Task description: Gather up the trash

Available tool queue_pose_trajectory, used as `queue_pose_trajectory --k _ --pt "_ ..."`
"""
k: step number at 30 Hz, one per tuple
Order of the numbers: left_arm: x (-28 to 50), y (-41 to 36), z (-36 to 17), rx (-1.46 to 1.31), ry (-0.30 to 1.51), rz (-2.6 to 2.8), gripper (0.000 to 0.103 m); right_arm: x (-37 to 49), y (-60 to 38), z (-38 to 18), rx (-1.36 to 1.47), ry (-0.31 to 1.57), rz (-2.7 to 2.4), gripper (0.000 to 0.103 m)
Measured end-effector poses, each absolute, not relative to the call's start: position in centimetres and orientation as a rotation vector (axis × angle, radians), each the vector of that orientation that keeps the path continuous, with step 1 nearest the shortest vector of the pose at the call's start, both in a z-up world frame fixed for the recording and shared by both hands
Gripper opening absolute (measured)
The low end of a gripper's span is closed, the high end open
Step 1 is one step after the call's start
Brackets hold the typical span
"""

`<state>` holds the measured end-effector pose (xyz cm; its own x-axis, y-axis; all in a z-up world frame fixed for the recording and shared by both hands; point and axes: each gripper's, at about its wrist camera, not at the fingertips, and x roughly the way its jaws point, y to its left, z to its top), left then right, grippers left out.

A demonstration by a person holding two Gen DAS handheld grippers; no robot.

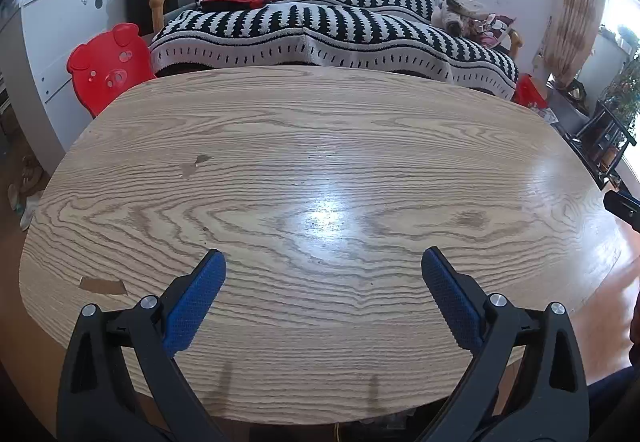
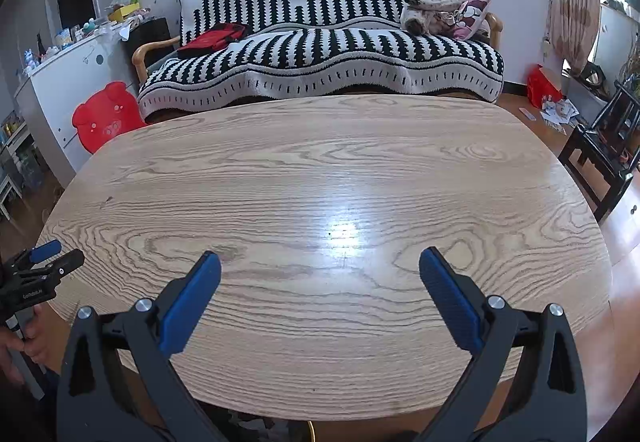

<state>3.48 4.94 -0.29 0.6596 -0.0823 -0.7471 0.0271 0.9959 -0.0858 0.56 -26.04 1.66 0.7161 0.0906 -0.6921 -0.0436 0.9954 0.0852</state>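
Oddly, no clear trash shows on the desk (image 1: pixel 320 146); only a flat brown scrap (image 1: pixel 103 285) lies left of the left gripper (image 1: pixel 323 266), long axis sideways, nearer it than the right gripper (image 2: pixel 320 268); both grippers gape empty

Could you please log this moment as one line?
left gripper open, empty | right gripper open, empty | both over wooden table | no trash visible

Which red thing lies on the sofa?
The red garment with black on it lies on the striped sofa seat's left end; the red bear-faced stool and red bag sit at floor level.
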Motion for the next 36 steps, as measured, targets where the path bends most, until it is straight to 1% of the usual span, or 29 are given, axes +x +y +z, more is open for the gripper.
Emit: queue_pose_trajectory --k 36 --pt "3.3 5.02 -0.06 -0.057 0.844 -0.055 0.095 0.44 -26.16 1.53 0.069 0.777 0.078 0.096"
